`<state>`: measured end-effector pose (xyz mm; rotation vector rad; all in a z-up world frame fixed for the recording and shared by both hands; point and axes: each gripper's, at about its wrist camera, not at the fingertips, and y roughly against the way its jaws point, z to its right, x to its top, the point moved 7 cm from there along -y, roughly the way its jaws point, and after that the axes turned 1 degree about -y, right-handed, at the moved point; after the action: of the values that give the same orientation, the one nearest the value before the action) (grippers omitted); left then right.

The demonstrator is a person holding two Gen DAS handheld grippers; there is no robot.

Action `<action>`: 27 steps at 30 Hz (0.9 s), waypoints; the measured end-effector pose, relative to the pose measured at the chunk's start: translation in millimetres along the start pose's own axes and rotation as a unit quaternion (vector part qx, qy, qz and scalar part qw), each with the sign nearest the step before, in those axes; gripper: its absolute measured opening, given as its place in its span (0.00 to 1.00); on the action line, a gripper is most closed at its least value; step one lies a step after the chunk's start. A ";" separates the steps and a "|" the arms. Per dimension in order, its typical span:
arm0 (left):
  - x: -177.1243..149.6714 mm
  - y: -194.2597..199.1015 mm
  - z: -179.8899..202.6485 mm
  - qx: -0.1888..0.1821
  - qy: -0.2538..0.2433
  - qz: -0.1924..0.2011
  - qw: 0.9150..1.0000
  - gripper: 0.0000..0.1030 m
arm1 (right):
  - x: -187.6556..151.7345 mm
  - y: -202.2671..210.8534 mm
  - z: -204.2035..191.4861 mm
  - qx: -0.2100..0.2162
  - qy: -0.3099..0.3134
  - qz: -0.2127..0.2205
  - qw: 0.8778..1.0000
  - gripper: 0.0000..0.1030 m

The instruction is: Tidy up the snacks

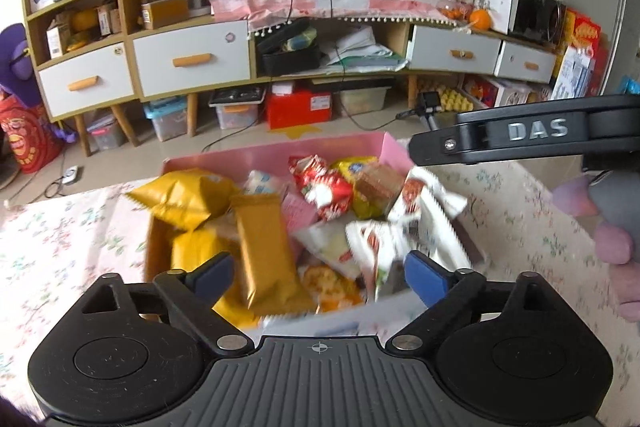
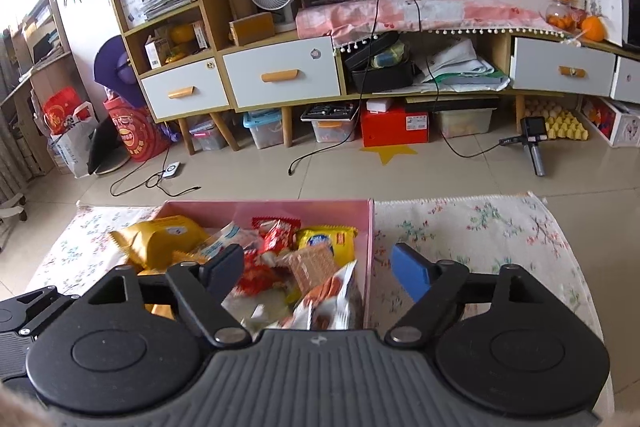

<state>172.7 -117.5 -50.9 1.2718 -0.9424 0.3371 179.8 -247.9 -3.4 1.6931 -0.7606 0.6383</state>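
A pink box (image 1: 280, 149) full of snack packets sits on a flowered tablecloth (image 1: 60, 247). My left gripper (image 1: 318, 269) hangs open over the box's near side. A gold packet (image 1: 268, 251) stands below and between its fingers, untouched by the pads. A blurred white-and-red packet (image 1: 376, 247) lies to the right of the gold one. In the right wrist view, my right gripper (image 2: 318, 261) is open above the box's (image 2: 280, 207) right part. Under it are a wafer packet (image 2: 312, 265) and a white-and-orange packet (image 2: 336, 291), neither gripped. A big yellow bag (image 2: 160, 239) lies at the box's left.
The right gripper's black body (image 1: 520, 139) and a hand (image 1: 608, 243) cross the left wrist view at the right. Beyond the table's far edge (image 2: 460, 199) are a tiled floor with cables (image 2: 160, 183) and a low cabinet (image 2: 280, 75) with bins under it.
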 end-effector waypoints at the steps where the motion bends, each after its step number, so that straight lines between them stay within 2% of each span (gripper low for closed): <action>1: -3.6 4.3 -0.2 0.006 -0.004 -0.002 1.000 0.93 | -3.5 4.1 -1.3 0.003 0.001 -0.001 1.000 0.81; 5: -17.0 17.6 -0.7 0.016 -0.012 -0.011 1.000 0.95 | -15.0 18.7 -4.1 0.012 0.000 0.000 1.000 0.89; 11: -35.2 35.3 -4.7 0.043 -0.014 -0.019 0.999 0.97 | -33.2 33.6 -10.7 0.000 0.021 -0.008 1.000 0.96; 17: -52.5 54.1 -13.3 0.067 -0.004 -0.036 0.997 0.98 | -57.3 41.5 -14.5 -0.022 0.023 -0.031 0.999 0.98; 25: -72.3 79.4 -27.3 0.102 0.053 -0.070 0.991 0.98 | -79.7 58.0 -26.6 -0.052 0.032 -0.057 0.997 1.00; 27: -75.6 86.0 -27.3 0.109 0.052 -0.074 0.990 0.98 | -85.6 61.6 -28.7 -0.062 0.035 -0.065 0.995 1.00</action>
<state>79.5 -45.7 -51.2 1.5007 -0.7316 0.3954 76.7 -217.0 -22.2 1.5843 -0.6225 0.5450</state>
